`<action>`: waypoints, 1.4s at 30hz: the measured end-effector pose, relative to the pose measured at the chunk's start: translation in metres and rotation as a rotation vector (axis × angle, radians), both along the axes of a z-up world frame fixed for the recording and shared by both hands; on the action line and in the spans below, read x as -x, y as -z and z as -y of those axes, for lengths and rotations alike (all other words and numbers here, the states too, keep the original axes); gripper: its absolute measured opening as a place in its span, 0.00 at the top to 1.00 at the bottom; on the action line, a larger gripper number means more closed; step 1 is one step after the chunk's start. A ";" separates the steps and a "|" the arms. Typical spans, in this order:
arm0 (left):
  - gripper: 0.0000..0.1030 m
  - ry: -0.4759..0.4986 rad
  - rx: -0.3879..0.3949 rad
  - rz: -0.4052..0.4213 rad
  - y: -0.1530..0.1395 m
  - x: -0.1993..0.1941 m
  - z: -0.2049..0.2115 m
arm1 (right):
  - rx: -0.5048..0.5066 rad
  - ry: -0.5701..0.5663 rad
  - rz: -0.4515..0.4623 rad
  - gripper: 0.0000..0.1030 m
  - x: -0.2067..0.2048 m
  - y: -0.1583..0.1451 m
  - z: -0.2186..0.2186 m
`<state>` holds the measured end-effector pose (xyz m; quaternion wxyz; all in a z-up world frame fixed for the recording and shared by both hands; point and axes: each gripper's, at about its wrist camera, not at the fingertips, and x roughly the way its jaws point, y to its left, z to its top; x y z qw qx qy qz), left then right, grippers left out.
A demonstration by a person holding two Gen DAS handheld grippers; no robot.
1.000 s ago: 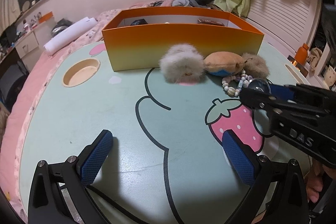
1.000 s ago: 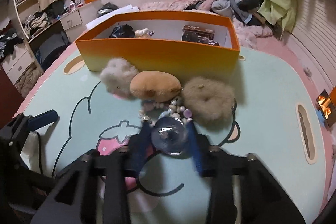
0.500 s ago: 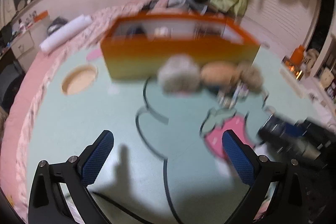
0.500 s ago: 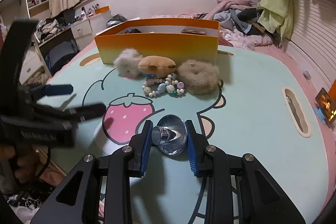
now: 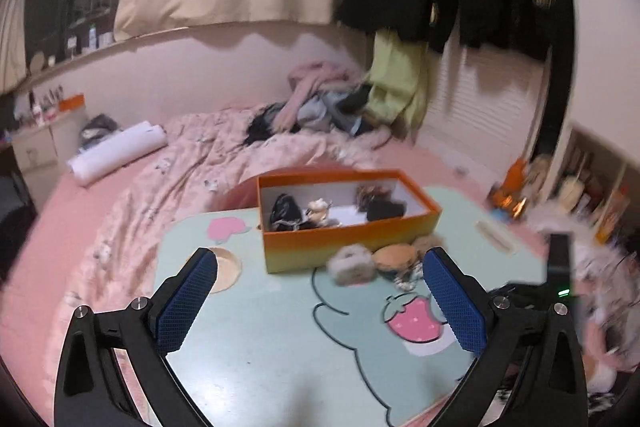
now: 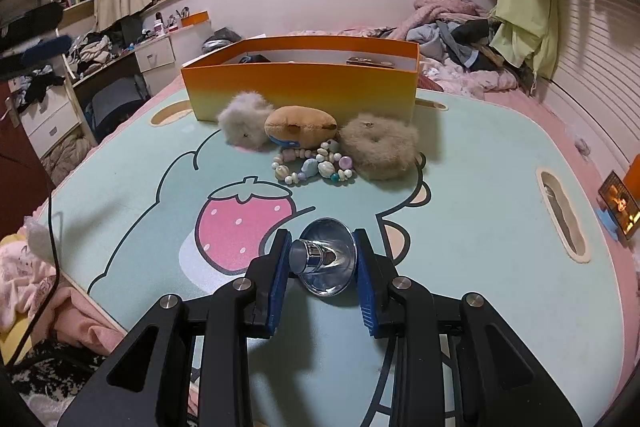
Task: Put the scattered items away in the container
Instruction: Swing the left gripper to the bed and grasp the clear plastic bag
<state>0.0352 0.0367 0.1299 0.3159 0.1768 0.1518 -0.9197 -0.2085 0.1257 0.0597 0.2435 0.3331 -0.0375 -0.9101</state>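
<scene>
My right gripper is shut on a shiny silver cone-shaped metal piece, held just above the near part of the table. Further ahead, in front of the orange box, lie a grey fluffy ball, a brown plush, a beige fluffy scrunchie and a bead bracelet. My left gripper is open and empty, raised high over the table and well back from the orange box. From there I see dark and small items inside the box.
The mint table with a strawberry print sits on a pink bed. It has a round cup recess at the left and a slot handle at the right. A paper roll and piled clothes lie behind.
My left gripper has risen and drawn back, so the box now looks smaller and its inside shows. The right gripper pulled the silver piece back from the pile, then held still.
</scene>
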 end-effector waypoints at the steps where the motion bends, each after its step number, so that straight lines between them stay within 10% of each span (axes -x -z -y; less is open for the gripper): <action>1: 0.00 0.022 -0.005 -0.046 -0.003 -0.010 0.000 | -0.002 0.001 -0.001 0.69 0.000 0.000 0.000; 10: 0.00 0.019 0.352 -0.326 -0.082 -0.079 -0.056 | -0.001 0.002 0.000 0.69 0.000 0.000 0.000; 15: 0.00 -0.003 0.452 -0.173 -0.101 -0.102 -0.107 | 0.002 0.002 0.001 0.69 0.000 0.000 0.000; 19: 0.00 -0.068 0.266 0.104 -0.056 -0.097 -0.090 | -0.007 0.002 -0.002 0.69 -0.001 -0.001 0.002; 22: 0.01 -0.193 -0.109 0.215 0.019 -0.121 -0.044 | -0.006 0.003 -0.001 0.69 -0.001 -0.001 0.002; 23: 0.02 -0.261 -0.258 0.193 0.048 -0.139 -0.025 | -0.005 0.004 0.000 0.69 -0.001 -0.001 0.002; 26: 0.44 -0.406 -0.614 -0.045 0.117 -0.190 0.034 | -0.010 0.005 0.000 0.69 -0.001 -0.001 0.002; 31: 0.47 -0.536 -0.579 0.026 0.172 -0.242 0.053 | -0.019 0.006 -0.005 0.69 -0.001 -0.001 0.003; 37: 0.48 -0.376 -0.412 0.313 0.211 -0.210 0.087 | -0.012 0.008 0.000 0.69 0.000 -0.002 0.005; 42: 0.48 -0.291 -0.374 0.283 0.239 -0.182 0.121 | -0.018 0.010 -0.001 0.69 -0.001 -0.002 0.006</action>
